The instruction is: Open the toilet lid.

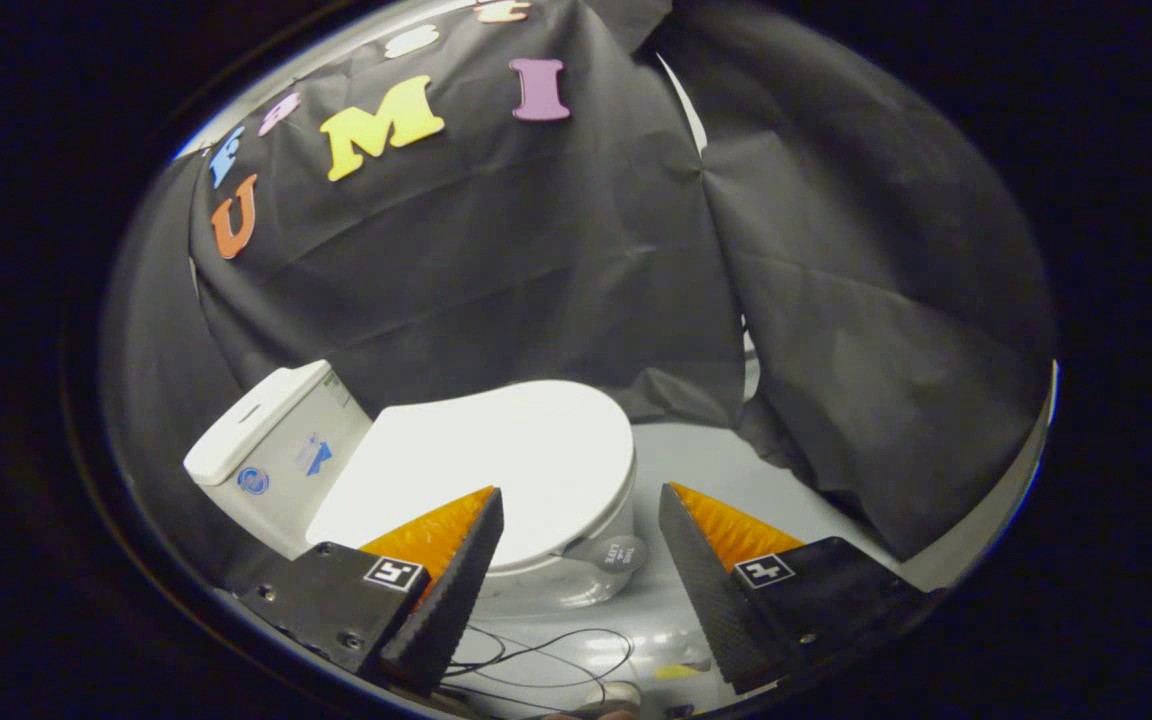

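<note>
Fingers spread wide on the gripper (pixel 581 495), nothing held, nothing touched; just hanging above and in front of the toilet. Lid (pixel 496 460) down flat on the bowl, white and smooth, its front edge sitting in the gap between the fingers and just ahead of the tips; one finger overlapping the near part of the lid in the view, the other off to the side over grey floor (pixel 716 460). Small grey tab (pixel 609 553) poking out under the lid's front rim, right between the fingers; looks made for lifting, so probably the best target. Tank (pixel 271 445) beyond the lid at the far end, so hinge presumably back there; best to go in low at the front, away from the hinge. Worth dropping down and lining the gap up with that tab; one finger under, one over, then closing gently; glossy plastic likely slippery, so a pinch on the bare rim might slide off. Then lifting in an arc toward the tank rather than straight up; no yanking. Loose thin black cables (pixel 556 650) on the floor below the fingers, near the bowl's base (pixel 556 590); worth keeping clear of those on the way down. Black cloth wall (pixel 496 270) hanging behind the tank, maybe close enough to brush the raised lid; hard to tell.
</note>
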`<control>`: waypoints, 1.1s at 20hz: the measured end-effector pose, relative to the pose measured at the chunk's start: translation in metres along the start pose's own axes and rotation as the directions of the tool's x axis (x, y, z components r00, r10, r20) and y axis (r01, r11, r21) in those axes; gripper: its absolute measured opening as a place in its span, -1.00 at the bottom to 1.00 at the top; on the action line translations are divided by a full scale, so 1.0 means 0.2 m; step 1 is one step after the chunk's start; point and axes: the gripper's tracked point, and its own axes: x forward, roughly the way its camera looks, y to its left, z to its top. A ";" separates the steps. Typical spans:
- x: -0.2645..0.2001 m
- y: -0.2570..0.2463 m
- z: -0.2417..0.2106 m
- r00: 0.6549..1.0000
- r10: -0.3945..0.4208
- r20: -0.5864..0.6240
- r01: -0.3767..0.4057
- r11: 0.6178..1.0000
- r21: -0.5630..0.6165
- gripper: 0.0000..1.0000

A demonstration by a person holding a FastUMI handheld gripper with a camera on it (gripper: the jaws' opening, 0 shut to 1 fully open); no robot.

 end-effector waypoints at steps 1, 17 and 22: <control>0.03 -0.03 -0.02 1.000 -0.003 -0.027 0.004 1.000 0.012 0.95; 0.34 -0.22 -0.35 0.928 0.111 -0.355 -0.022 0.969 0.246 0.70; 0.38 -0.21 -0.43 0.901 0.192 -0.389 -0.020 0.914 0.404 0.64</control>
